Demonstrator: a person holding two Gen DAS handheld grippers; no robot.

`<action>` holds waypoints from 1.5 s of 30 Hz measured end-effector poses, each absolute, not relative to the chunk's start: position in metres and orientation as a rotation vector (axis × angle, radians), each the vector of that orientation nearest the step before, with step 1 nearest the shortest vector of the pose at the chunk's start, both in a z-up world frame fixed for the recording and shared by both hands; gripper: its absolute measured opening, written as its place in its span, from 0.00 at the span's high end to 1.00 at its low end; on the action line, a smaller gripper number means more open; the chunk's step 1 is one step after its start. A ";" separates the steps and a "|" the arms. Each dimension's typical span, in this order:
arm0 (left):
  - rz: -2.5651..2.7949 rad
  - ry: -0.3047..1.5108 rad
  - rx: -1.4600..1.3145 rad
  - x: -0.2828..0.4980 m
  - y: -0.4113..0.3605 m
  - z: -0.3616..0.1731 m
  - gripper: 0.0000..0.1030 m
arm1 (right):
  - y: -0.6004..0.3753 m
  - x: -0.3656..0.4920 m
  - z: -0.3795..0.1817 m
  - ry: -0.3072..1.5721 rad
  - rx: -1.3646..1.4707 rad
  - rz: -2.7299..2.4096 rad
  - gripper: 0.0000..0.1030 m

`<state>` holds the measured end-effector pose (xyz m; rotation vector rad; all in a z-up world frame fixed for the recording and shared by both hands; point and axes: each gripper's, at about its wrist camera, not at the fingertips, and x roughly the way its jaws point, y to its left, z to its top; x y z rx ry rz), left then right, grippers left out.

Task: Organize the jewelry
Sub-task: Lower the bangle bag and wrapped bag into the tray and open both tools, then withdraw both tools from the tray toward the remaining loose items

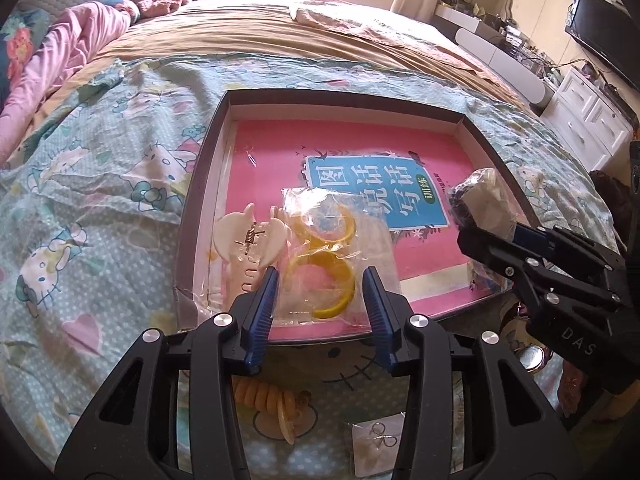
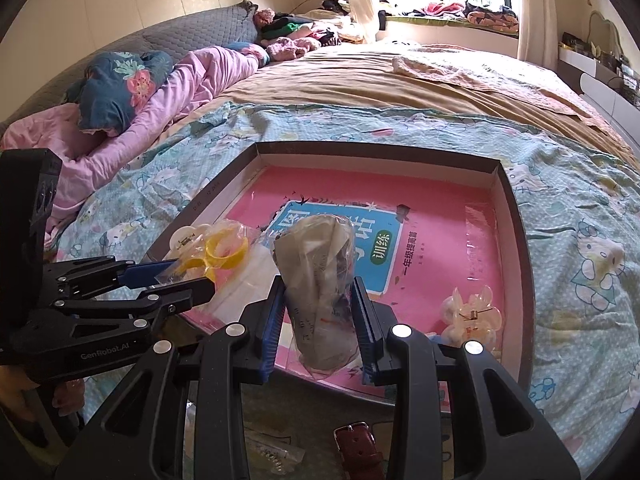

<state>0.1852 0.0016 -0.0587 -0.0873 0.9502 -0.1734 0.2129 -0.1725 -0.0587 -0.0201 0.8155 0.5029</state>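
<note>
A dark shallow box (image 1: 200,184) with a pink book inside lies on the bed; it also shows in the right wrist view (image 2: 516,216). My left gripper (image 1: 320,308) is open around a clear bag of yellow rings (image 1: 328,268) lying in the box's near left corner. A cream hair claw (image 1: 250,240) lies beside the bag. My right gripper (image 2: 318,320) is shut on a clear plastic packet (image 2: 320,280) with pale and dark contents, held above the box's near edge. A clear flower hair claw (image 2: 472,316) lies in the box's near right corner.
On the Hello Kitty bedspread in front of the box lie an orange spiral hair tie (image 1: 268,396), a small earring bag (image 1: 376,440), a wristwatch (image 1: 530,358) and a brown watch strap (image 2: 358,446). Pink bedding (image 2: 160,96) lies far left. A white dresser (image 1: 588,116) stands right.
</note>
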 end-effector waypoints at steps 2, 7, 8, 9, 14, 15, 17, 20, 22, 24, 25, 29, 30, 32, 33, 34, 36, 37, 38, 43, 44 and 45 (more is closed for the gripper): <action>-0.176 0.945 -0.087 0.184 0.002 -0.058 0.66 | -0.171 0.214 -0.061 0.829 -0.017 0.506 0.69; -0.186 0.934 -0.094 0.180 0.004 -0.053 0.64 | -0.173 0.215 -0.065 0.849 -0.005 0.502 0.67; -0.187 0.932 -0.096 0.179 0.004 -0.052 0.64 | -0.173 0.215 -0.066 0.852 -0.003 0.500 0.67; -0.189 0.931 -0.098 0.179 0.004 -0.052 0.64 | -0.174 0.215 -0.067 0.856 0.000 0.500 0.67; -0.192 0.925 -0.102 0.177 0.004 -0.049 0.63 | -0.177 0.213 -0.067 0.855 0.011 0.493 0.65; -0.193 0.924 -0.104 0.176 0.004 -0.049 0.63 | -0.178 0.212 -0.066 0.849 0.014 0.494 0.65; -0.193 0.921 -0.104 0.175 0.004 -0.047 0.63 | -0.180 0.210 -0.063 0.838 0.015 0.495 0.65; -0.194 0.915 -0.105 0.173 0.003 -0.044 0.62 | -0.184 0.207 -0.057 0.824 0.025 0.493 0.63; -0.194 0.911 -0.107 0.171 0.003 -0.041 0.59 | -0.188 0.204 -0.054 0.816 0.038 0.487 0.58; -0.196 0.904 -0.109 0.169 0.003 -0.038 0.57 | -0.193 0.200 -0.049 0.805 0.057 0.488 0.53; -0.196 0.901 -0.109 0.168 0.003 -0.037 0.57 | -0.195 0.198 -0.046 0.800 0.061 0.488 0.52; -0.203 0.889 -0.112 0.163 0.001 -0.030 0.55 | -0.204 0.189 -0.036 0.772 0.084 0.483 0.39; -0.204 0.885 -0.111 0.162 0.001 -0.028 0.55 | -0.206 0.187 -0.033 0.765 0.090 0.483 0.35; -0.205 0.880 -0.114 0.159 0.002 -0.025 0.52 | -0.208 0.183 -0.028 0.750 0.091 0.481 0.34; -0.207 0.876 -0.115 0.158 0.001 -0.024 0.50 | -0.208 0.180 -0.025 0.741 0.085 0.482 0.34; -0.206 0.872 -0.114 0.157 0.001 -0.022 0.50 | -0.208 0.178 -0.023 0.734 0.081 0.483 0.32; -0.206 0.865 -0.115 0.154 0.002 -0.019 0.48 | -0.210 0.173 -0.018 0.721 0.079 0.484 0.32; -0.207 0.863 -0.116 0.153 0.002 -0.017 0.48 | -0.211 0.171 -0.016 0.716 0.080 0.486 0.31; -0.206 0.859 -0.117 0.152 0.002 -0.015 0.46 | -0.212 0.169 -0.013 0.712 0.082 0.487 0.29; -0.199 0.829 -0.131 0.143 0.005 -0.004 0.39 | -0.216 0.158 -0.001 0.676 0.093 0.484 0.21; -0.197 0.823 -0.135 0.141 0.006 -0.001 0.32 | -0.217 0.156 0.001 0.671 0.094 0.484 0.21; -0.194 0.815 -0.139 0.140 0.008 0.002 0.29 | -0.218 0.155 0.004 0.665 0.093 0.484 0.21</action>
